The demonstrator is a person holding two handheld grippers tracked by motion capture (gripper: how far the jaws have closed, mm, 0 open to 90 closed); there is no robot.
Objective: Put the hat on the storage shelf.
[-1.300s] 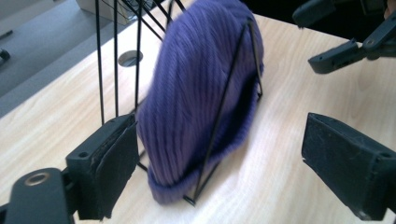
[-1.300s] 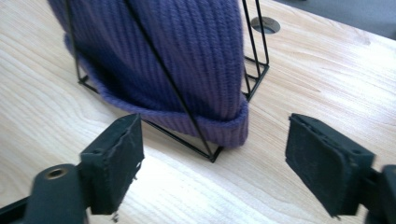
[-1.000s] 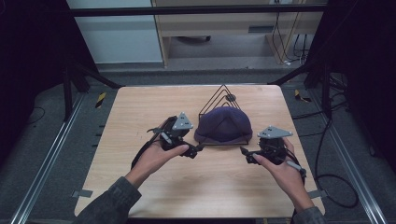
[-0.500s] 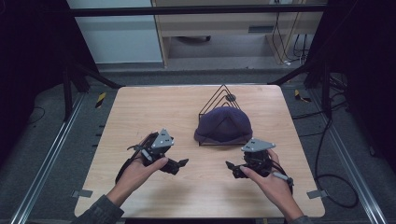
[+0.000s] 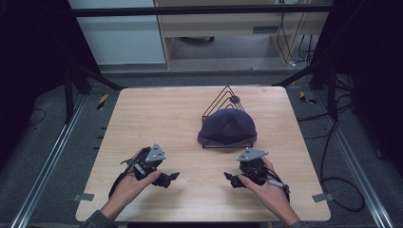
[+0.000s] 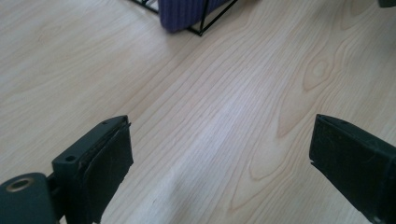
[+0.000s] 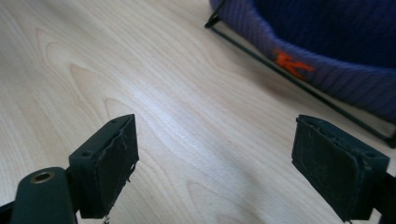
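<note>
A dark purple knit hat hangs over a black wire stand on the far right half of the wooden table. The hat's brim carries a small orange mark. My left gripper lies low near the front left, open, with bare wood between its jaws. My right gripper rests near the front, below the hat, open; its jaws have just been closing slightly with nothing between them. Both grippers are well short of the hat, and a hand holds each.
The stand's wire base rests flat on the table. Black frame rails flank the table, and cables lie on the floor at the right. A cabinet stands beyond the far edge.
Both hands have drawn back from the hat toward the table's front edge and sunk lower. The hat stays on its stand.
</note>
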